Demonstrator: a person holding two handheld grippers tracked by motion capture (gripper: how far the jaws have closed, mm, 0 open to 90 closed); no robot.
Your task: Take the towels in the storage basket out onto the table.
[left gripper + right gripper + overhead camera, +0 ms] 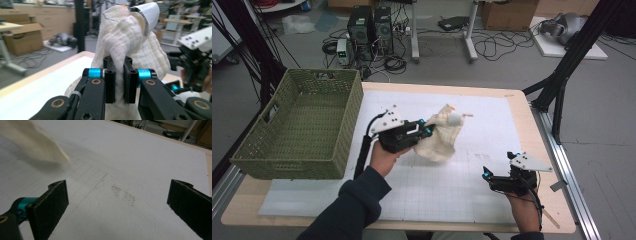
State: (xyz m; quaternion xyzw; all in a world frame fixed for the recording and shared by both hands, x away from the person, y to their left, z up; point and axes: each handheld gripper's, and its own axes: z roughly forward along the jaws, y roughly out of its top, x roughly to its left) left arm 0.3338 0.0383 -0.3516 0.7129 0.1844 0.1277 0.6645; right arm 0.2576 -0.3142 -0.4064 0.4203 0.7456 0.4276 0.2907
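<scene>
The left gripper has its jaws clamped on a bunched fold of a cream cloth, held up off the white gridded mat near the table's middle. A pale label sticks up from the cloth's top; its print is too small to read. The cloth's lower end is cut off in the left gripper view, behind the jaws. The right gripper rests low over the mat with jaws spread wide and nothing between them; a blurred cloth corner shows at upper left. A green woven basket stands at the table's left edge.
</scene>
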